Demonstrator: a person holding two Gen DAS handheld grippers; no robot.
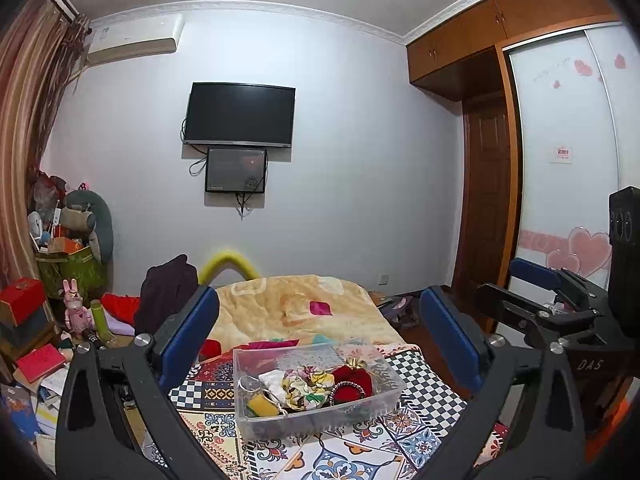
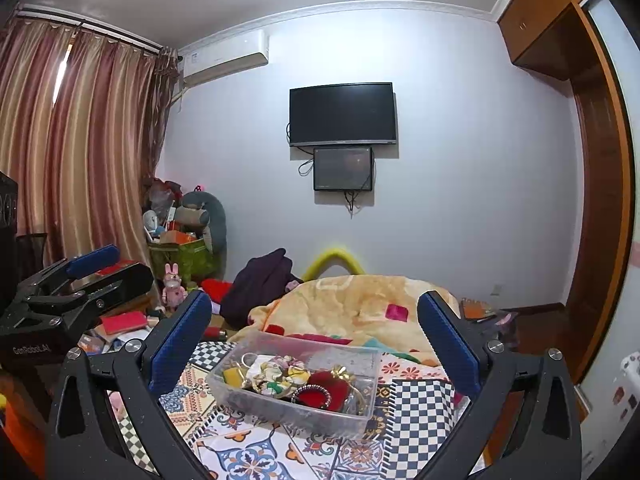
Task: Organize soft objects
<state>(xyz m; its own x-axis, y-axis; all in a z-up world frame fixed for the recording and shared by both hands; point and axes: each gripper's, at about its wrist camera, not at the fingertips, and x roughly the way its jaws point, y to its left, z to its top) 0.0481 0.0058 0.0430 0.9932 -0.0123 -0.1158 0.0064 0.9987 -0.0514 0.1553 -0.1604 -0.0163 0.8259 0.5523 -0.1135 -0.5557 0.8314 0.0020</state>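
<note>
A clear plastic bin (image 1: 256,420) sits on the patterned bed cover (image 1: 360,452); it also shows in the right wrist view (image 2: 240,396). It holds soft items: a red pouch (image 1: 354,380), a floral scrunchie (image 1: 308,386), a white pouch (image 1: 274,382) and a yellow piece (image 1: 262,406). My left gripper (image 1: 320,344) is open and empty, held above and in front of the bin. My right gripper (image 2: 316,340) is open and empty, above the bin; it also shows at the right of the left wrist view (image 1: 552,292).
A yellow blanket (image 1: 296,304) lies beyond the bin on the bed. A dark garment (image 1: 168,292) and red cloth (image 1: 120,304) lie at the left. Cluttered boxes, books and toys (image 1: 60,280) fill the left floor. A wardrobe (image 1: 560,160) stands right.
</note>
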